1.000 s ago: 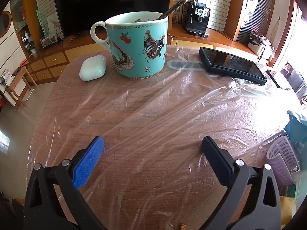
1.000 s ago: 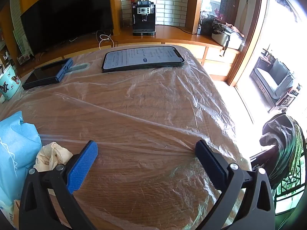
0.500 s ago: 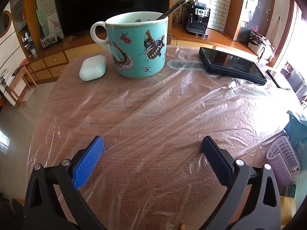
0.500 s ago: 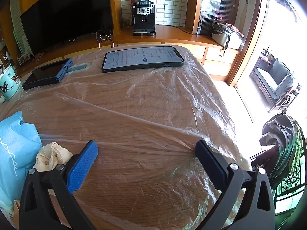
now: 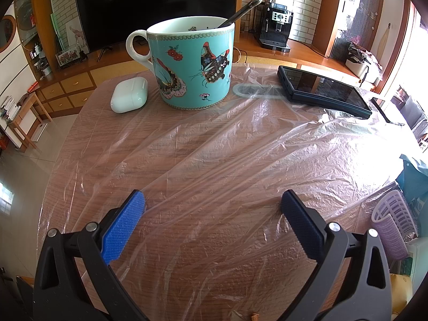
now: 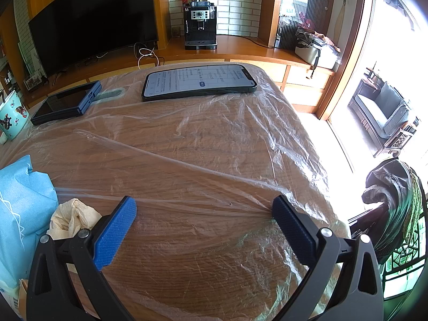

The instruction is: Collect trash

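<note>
A large sheet of clear plastic film (image 5: 227,160) lies crumpled over the wooden table; it also shows in the right wrist view (image 6: 227,144). A crumpled beige paper napkin (image 6: 71,218) lies at the near left in the right wrist view, beside my right gripper's left finger. My left gripper (image 5: 212,208) is open and empty, low over the film. My right gripper (image 6: 204,214) is open and empty over the film near the table's front edge.
A teal butterfly mug (image 5: 191,64) with a spoon, a white earbud case (image 5: 129,95) and a dark folded phone (image 5: 323,91) stand at the back. A lit phone (image 6: 199,81) lies far. A blue tissue pack (image 6: 21,203) and a lilac basket (image 5: 393,222) sit nearby.
</note>
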Motion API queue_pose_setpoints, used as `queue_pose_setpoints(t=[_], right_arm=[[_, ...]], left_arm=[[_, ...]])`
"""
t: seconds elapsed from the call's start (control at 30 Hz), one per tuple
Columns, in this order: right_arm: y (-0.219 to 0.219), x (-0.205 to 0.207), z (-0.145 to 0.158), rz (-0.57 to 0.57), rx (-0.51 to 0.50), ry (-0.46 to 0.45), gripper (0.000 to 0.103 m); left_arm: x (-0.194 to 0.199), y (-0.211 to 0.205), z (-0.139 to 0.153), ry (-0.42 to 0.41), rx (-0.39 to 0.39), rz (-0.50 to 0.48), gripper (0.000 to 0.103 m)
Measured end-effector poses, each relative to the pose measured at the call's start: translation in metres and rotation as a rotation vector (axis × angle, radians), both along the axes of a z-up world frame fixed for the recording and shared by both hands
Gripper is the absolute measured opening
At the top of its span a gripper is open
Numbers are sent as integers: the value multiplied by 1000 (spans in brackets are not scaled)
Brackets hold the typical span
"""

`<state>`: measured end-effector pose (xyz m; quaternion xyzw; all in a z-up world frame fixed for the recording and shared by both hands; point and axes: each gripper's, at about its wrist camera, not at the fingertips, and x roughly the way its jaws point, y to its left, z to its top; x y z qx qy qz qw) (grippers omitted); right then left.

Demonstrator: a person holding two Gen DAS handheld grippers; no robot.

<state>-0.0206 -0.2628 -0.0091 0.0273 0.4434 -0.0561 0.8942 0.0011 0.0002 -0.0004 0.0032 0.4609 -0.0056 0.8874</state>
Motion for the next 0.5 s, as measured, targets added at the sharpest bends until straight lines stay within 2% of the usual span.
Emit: queue_pose_setpoints(t=[0.5], right_arm=[[0,0,0,1,0,0,99]], left_arm=[[2,0,1,0,0,0,102]])
